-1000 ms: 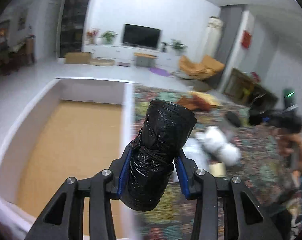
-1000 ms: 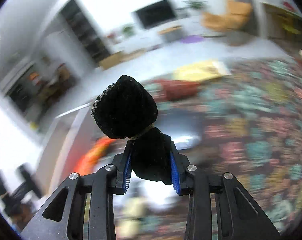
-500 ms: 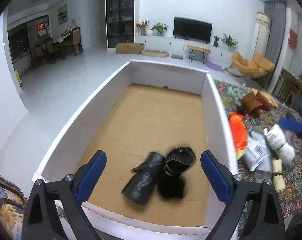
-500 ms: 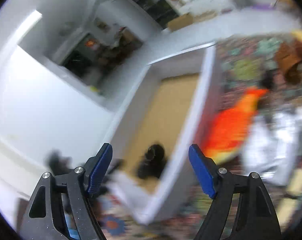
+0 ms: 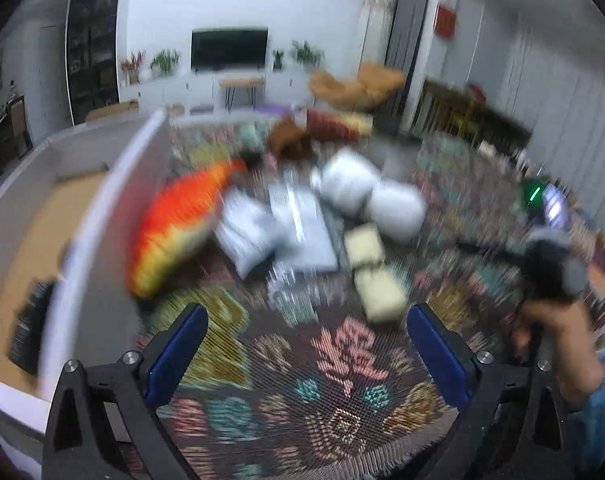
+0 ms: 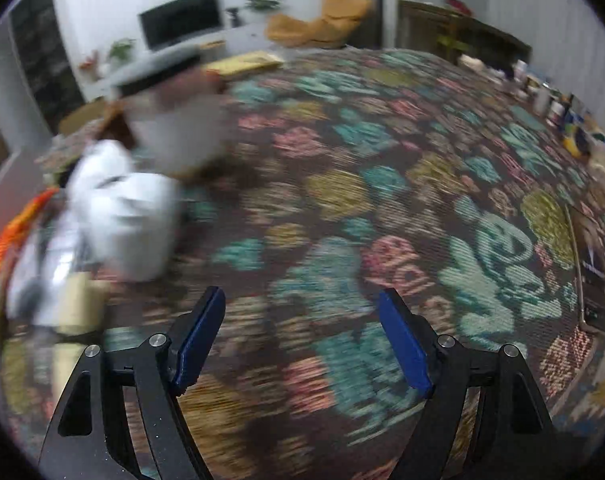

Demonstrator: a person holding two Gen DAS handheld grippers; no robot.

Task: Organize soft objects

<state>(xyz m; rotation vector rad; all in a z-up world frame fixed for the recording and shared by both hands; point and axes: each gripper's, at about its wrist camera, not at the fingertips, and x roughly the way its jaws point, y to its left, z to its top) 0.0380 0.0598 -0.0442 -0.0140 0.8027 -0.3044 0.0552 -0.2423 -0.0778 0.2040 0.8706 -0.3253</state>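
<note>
Both grippers are hovering with jaws spread and empty: the left gripper (image 5: pixel 304 354) is facing the soft objects (image 5: pixel 298 220) lying just beyond (right of the white bin (image 5: pixel 98 216)), nearer than the right gripper (image 6: pixel 300 338).

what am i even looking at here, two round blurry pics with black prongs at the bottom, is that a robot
No robot: a person holds a hand-held claw in each hand, and each round picture comes from a wide-angle camera on one claw, looking along its blue-padded fingers. The left claw and the right claw are both open and hold nothing; the left one's jaws have just been opening. Both pictures are blurred. Below lies a colourful patterned rug. On it, in the left view, lie an orange and yellow plush cushion, soft grey-white plastic parcels and pale yellow blocks. At the left stands a white-walled bin with a brown floor. The person's other hand shows at the right.
</note>
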